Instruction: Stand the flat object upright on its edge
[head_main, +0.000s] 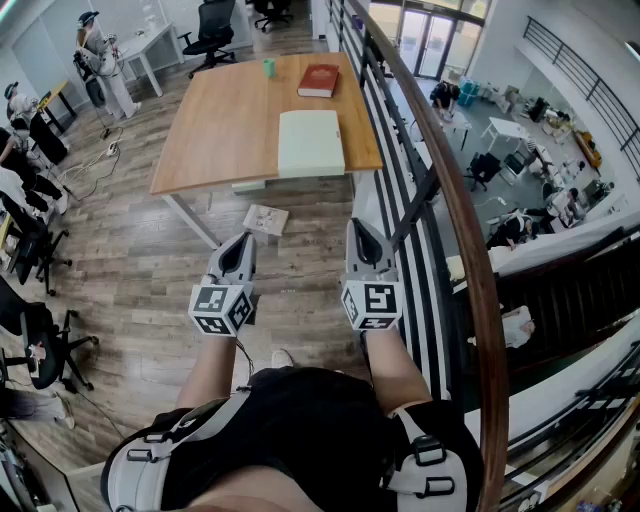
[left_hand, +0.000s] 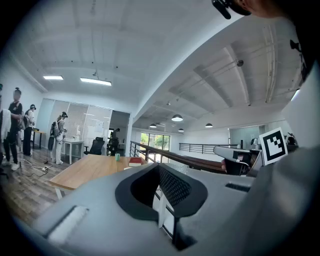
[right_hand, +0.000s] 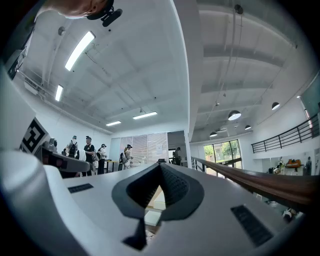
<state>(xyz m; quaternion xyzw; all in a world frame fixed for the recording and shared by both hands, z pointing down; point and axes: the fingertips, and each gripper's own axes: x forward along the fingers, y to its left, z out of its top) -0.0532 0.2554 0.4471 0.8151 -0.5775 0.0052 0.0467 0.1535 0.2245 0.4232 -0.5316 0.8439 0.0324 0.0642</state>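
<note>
– Two grippers, both idle? Start with the head view.

– Yes. The left gripper (head_main: 239, 243) and the right gripper (head_main: 363, 230) hang side by side close to the body, over the plank floor, jaws pointing toward the far end. Each pair of jaws comes to a closed point and carries nothing.

– And the thing to stand up?

– I take it to be the pale flat book (head_main: 311, 142). It lies face down on the light wooden table (head_main: 220, 120), at the near right edge and well apart from both grippers. A red hardback book (head_main: 319, 80) lies flat beyond it at the far right, so it could equally be meant. A small green cup (head_main: 268, 67) stands at the far edge.

– Which way from the jaws?

– Straight ahead, between the two grippers and slightly closer to the right one. Its longer side seems to run near to far.

– Left gripper view?

– The left gripper (left_hand: 160, 172) shows its pads pressed together, with nothing gripped. Beyond them, far off on the left, are the table (left_hand: 90, 170) and the red book (left_hand: 135, 161). The pale book hides behind the jaws.

– Right gripper view?

– The right gripper (right_hand: 160, 170) looks the same, closed and empty. Pale shapes show through the gap below, too unclear to name.

– So the coming move?

– Walk forward first, I'd judge, then open the jaws.
</note>
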